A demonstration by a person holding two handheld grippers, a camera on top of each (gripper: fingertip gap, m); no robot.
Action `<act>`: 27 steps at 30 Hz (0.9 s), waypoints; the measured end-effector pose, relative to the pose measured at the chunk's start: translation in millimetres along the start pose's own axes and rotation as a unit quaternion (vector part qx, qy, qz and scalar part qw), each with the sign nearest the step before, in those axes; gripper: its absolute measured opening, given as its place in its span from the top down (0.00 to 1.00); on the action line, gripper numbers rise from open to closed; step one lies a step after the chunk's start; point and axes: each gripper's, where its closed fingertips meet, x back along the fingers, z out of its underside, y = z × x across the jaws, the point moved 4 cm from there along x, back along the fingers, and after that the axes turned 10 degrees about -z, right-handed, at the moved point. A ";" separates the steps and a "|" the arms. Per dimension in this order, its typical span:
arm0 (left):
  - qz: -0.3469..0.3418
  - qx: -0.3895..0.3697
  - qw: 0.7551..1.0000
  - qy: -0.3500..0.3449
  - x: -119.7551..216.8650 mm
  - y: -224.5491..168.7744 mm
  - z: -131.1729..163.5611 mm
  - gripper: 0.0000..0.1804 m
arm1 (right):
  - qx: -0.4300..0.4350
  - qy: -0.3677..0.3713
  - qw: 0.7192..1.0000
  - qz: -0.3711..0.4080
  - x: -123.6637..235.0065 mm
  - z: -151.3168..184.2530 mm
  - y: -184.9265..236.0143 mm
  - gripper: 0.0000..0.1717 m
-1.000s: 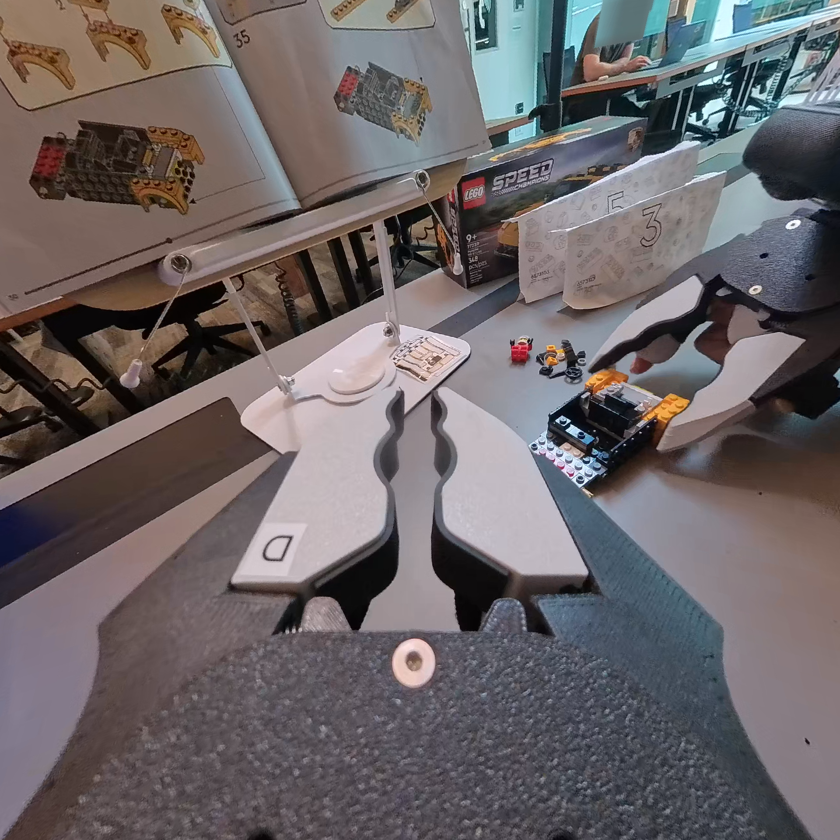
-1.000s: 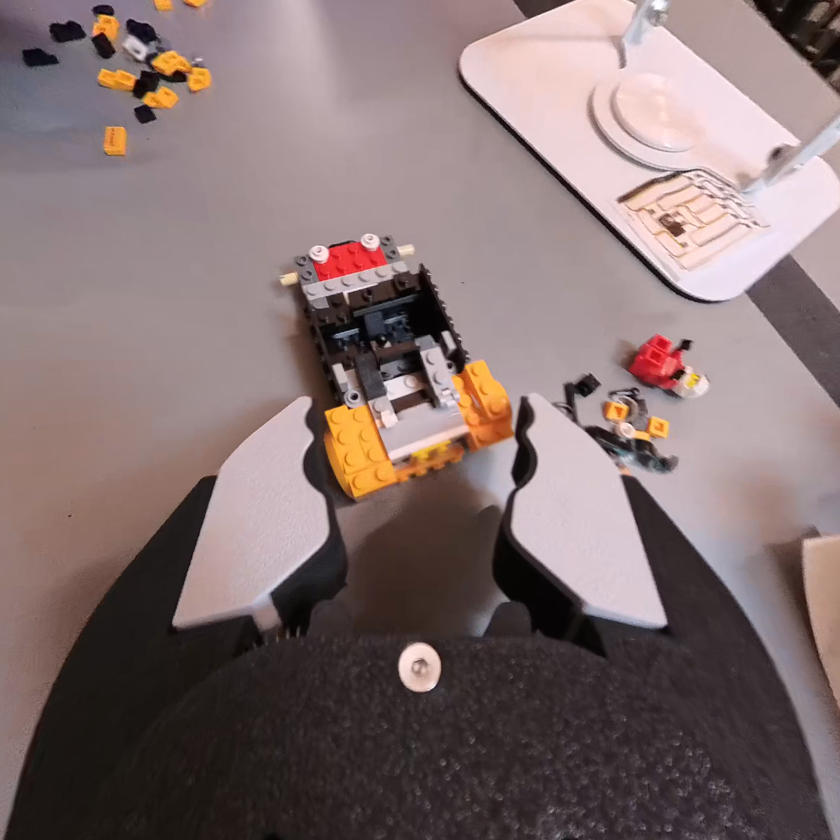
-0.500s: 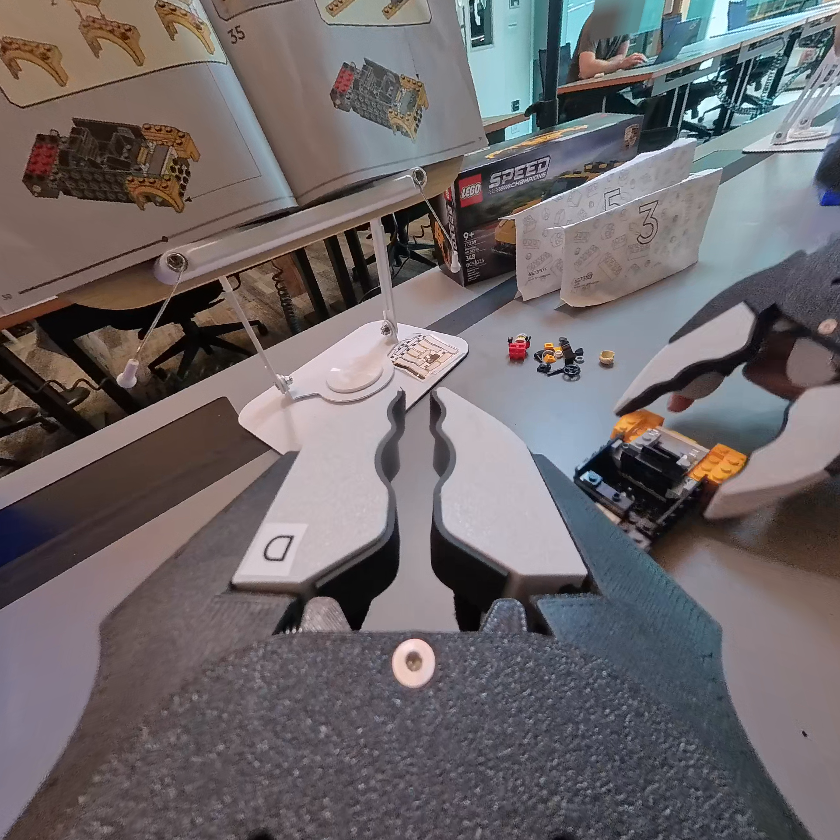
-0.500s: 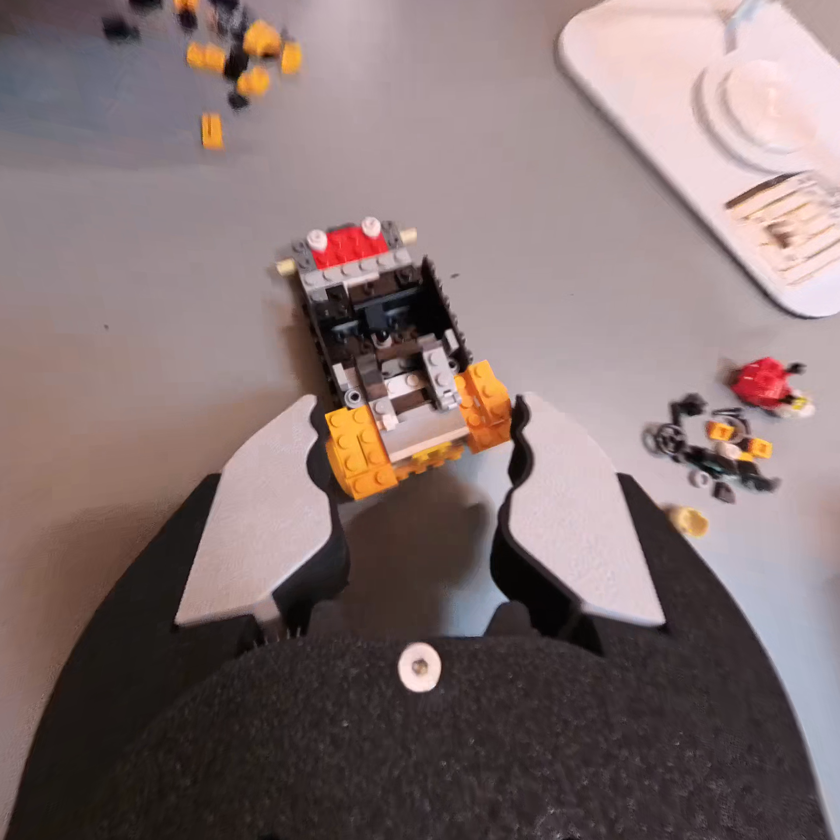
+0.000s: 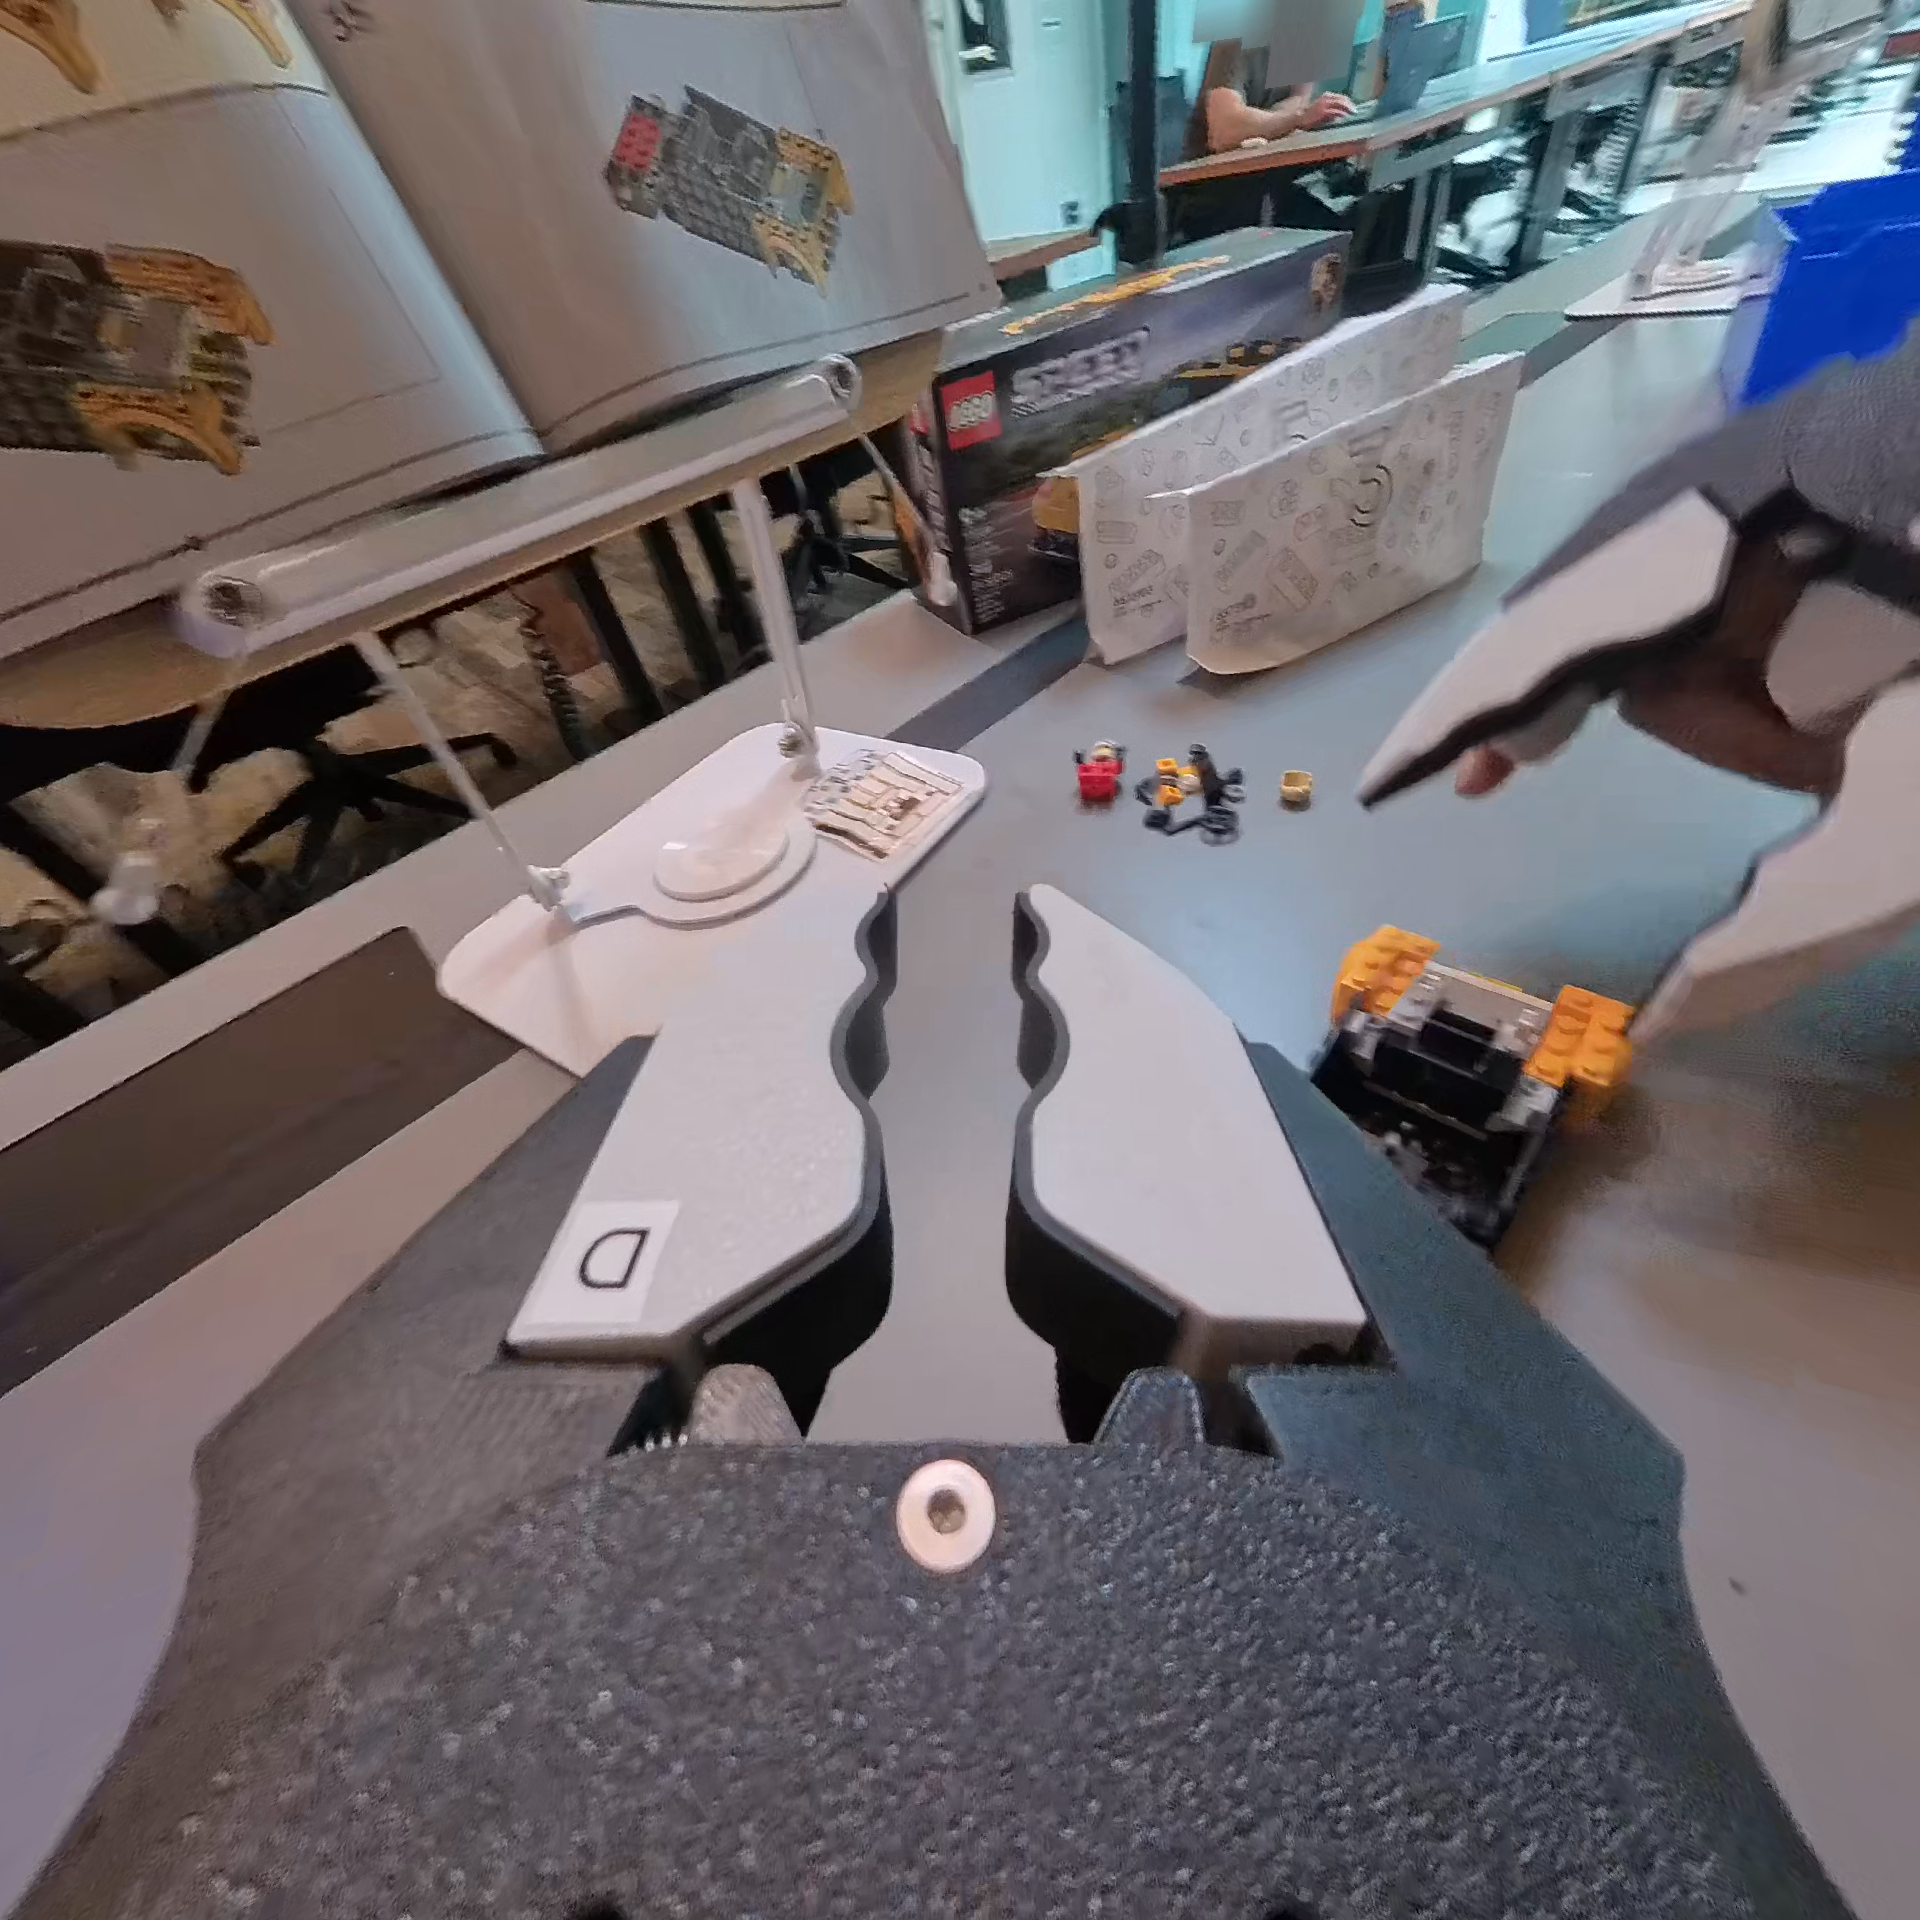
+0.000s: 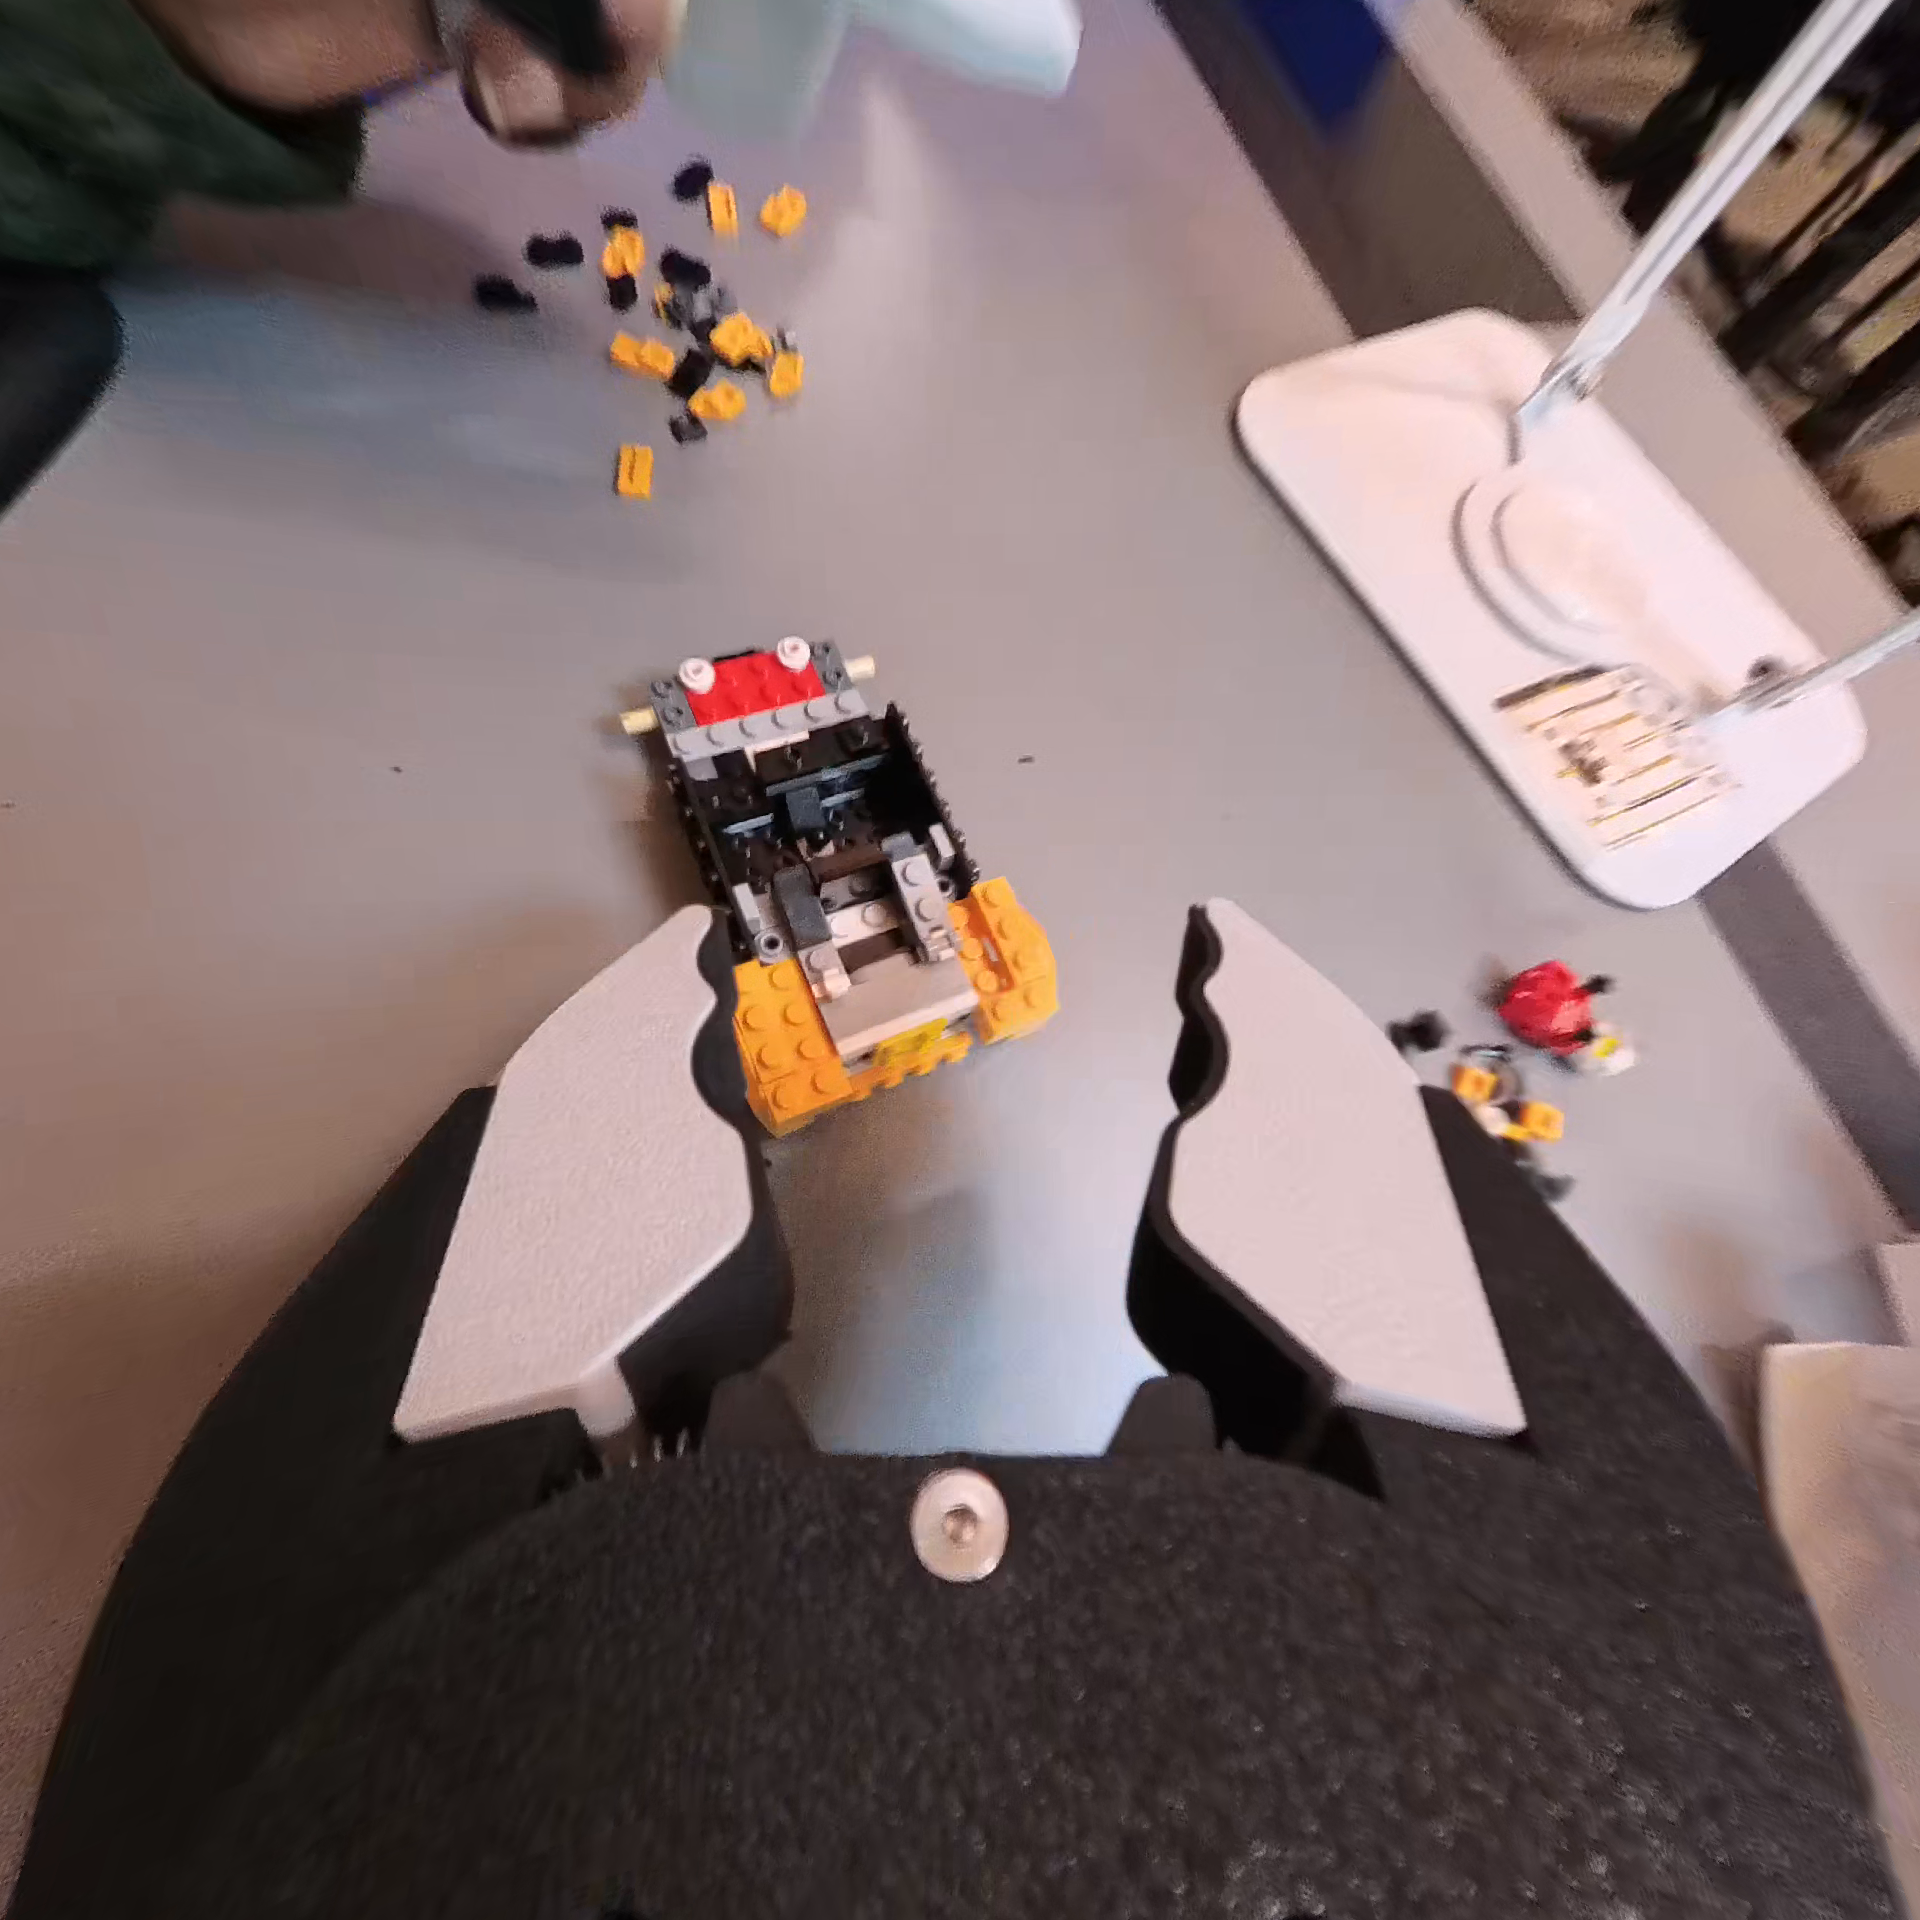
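Note:
A partly built brick car, black with orange corners and a red end, sits on the grey table. My right gripper is open around its orange end. Its left finger is against one orange corner, and its right finger stands clear of the car. In the left wrist view the car lies to the right, with the right gripper over it. My left gripper is open a little, with nothing between its fingers, above bare table beside the white stand base.
An open instruction booklet rests on the stand. A toy box, paper bags and a blue bin stand behind. Small parts with a red piece lie to the right, loose orange and black bricks farther off. A person's sleeve is at the far left. Tip to tip, the grippers are about 15 centimetres apart.
My left jaws have opened slightly. The right gripper slid the car toward the left gripper and turned it, then widened; its right finger now stands off the car.

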 end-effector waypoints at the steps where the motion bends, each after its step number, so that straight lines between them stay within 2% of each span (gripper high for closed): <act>1: 0.023 0.002 1.000 0.010 -0.5 -5.9 1.4 0.90 | 0.014 -0.013 1.000 0.003 8.6 -4.7 0.0 0.54; 5: 0.087 -0.006 0.995 0.042 -1.3 -28.5 6.0 0.91 | 0.067 -0.045 0.997 0.020 29.5 -9.8 10.0 0.62; 9: 0.140 -0.043 0.985 0.086 -3.3 -50.9 18.6 0.89 | 0.118 0.007 0.992 0.039 21.8 16.8 28.8 0.67; 12: 0.191 -0.061 0.971 0.130 -5.1 -71.3 34.2 0.81 | 0.158 0.042 0.985 0.052 17.2 32.1 34.1 0.74; 18: 0.238 -0.088 0.955 0.152 -8.0 -93.8 47.8 0.62 | 0.195 0.044 0.978 0.052 7.9 35.7 39.5 0.81; 23: 0.254 -0.134 0.941 0.180 -16.6 -103.9 59.3 0.54 | 0.232 0.042 0.970 0.063 -1.9 28.8 45.8 0.84; 27: 0.277 -0.151 0.924 0.216 -19.7 -112.0 70.6 0.56 | 0.245 0.059 0.965 0.078 -6.5 28.8 44.7 0.89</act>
